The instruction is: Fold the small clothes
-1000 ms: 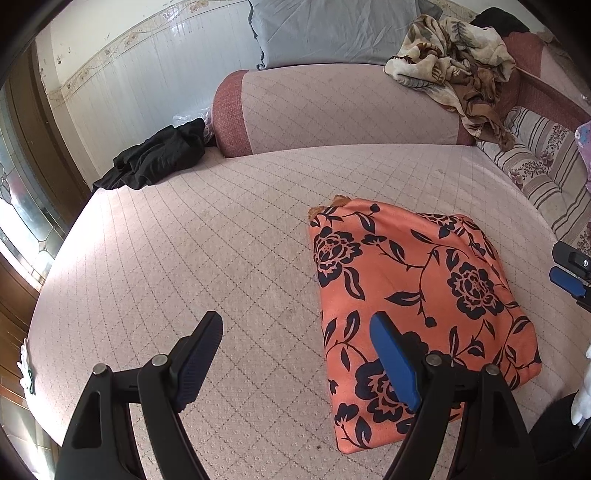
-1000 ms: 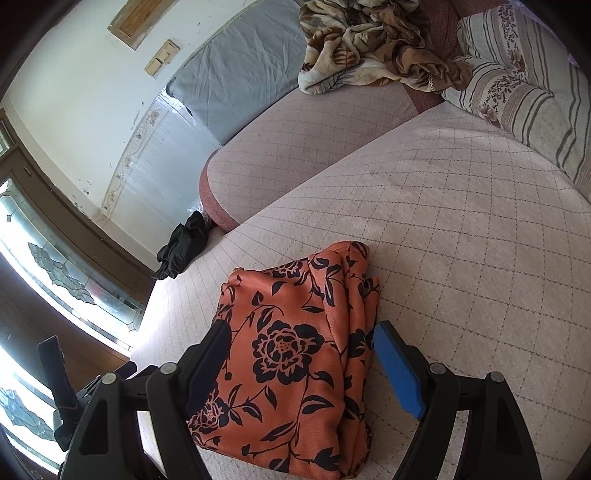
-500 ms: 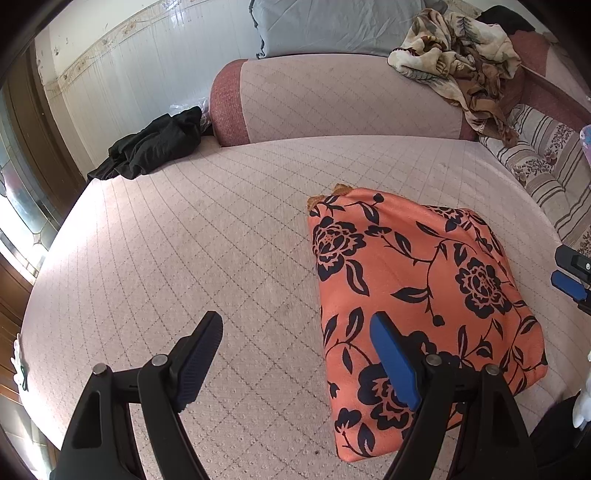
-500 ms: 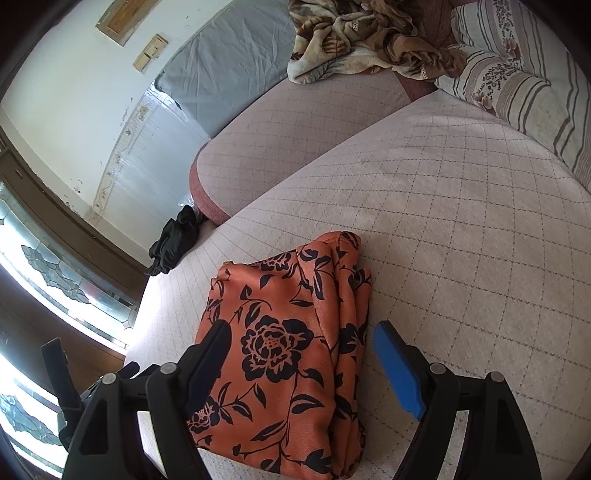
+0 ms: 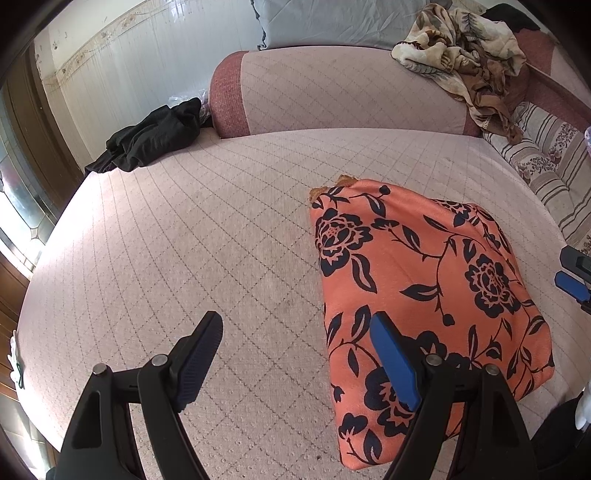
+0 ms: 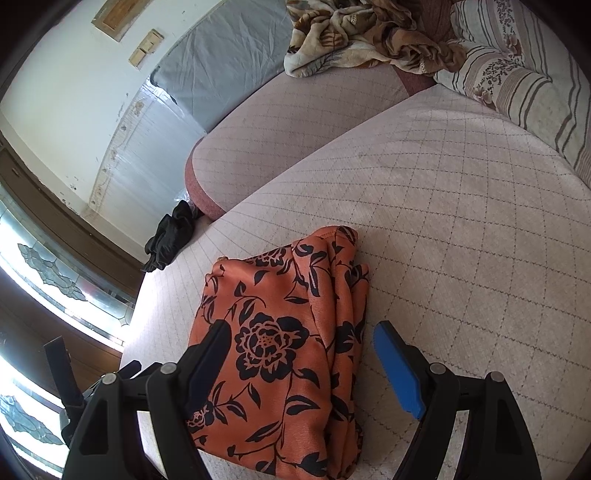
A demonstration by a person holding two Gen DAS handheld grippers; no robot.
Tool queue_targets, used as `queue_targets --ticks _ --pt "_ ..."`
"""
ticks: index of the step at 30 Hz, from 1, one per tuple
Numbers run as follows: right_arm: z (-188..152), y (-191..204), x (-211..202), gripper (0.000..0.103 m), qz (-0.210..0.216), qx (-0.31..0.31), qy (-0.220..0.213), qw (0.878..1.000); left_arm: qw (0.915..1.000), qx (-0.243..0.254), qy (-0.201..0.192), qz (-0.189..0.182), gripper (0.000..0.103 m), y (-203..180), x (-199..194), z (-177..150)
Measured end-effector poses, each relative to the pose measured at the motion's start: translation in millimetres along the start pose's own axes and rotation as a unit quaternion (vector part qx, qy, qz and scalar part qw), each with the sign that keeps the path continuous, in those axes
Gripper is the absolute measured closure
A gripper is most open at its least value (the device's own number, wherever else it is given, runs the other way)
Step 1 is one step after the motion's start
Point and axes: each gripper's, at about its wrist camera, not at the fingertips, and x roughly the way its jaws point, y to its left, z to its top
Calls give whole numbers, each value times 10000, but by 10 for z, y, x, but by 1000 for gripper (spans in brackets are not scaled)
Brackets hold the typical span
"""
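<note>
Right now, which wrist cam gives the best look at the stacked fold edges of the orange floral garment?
Right wrist. The orange floral garment lies between the open right gripper fingers, and its layered fold edges run down its right side. The left wrist view shows mainly the flat top face, with the layers barely visible.

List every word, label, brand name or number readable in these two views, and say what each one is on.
None can be read.
Orange floral garment: a black flower print only, no lettering or tag showing.
Wall plates: plain, no visible marking.
Framed panel high on the wall: too blurred to tell if it carries text.
Left gripper and right gripper: no brand or number visible.
</note>
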Motion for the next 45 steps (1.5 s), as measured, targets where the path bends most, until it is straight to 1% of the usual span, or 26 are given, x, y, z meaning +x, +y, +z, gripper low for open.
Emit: queue_targets --ticks 15,45 --pt "16 -30 168 21 -89 27 197 9998 9999 -34 89 -39 21 32 77 21" --pt "26 -6 193 21 29 5 227 9997 9998 75 172 -38 21 -77 118 24"
